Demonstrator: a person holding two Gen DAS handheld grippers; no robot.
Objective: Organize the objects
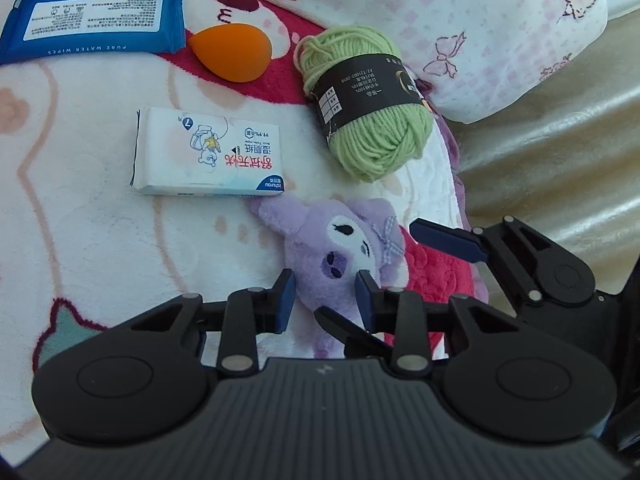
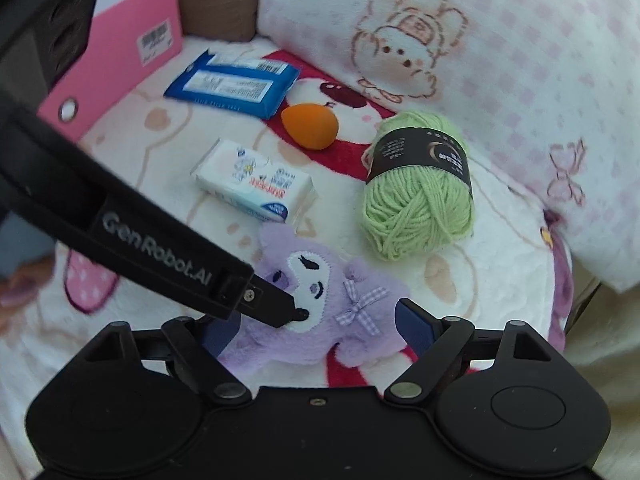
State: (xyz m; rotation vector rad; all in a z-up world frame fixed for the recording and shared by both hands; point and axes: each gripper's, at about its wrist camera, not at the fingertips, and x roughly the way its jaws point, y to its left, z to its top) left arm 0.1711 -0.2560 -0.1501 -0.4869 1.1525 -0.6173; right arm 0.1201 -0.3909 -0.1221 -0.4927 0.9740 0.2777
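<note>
Gripping the purple plush toy (image 1: 344, 248) low centre of frame, left gripper (image 1: 326, 294) pads pinching its face; right gripper (image 2: 316, 326) jaws wide, straddling the toy, not pressing; green yarn (image 2: 418, 184) beyond on blanket (image 1: 80, 200)

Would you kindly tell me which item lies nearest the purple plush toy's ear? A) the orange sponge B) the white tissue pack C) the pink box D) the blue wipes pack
B: the white tissue pack has its corner right at the purple plush toy's ear.
</note>
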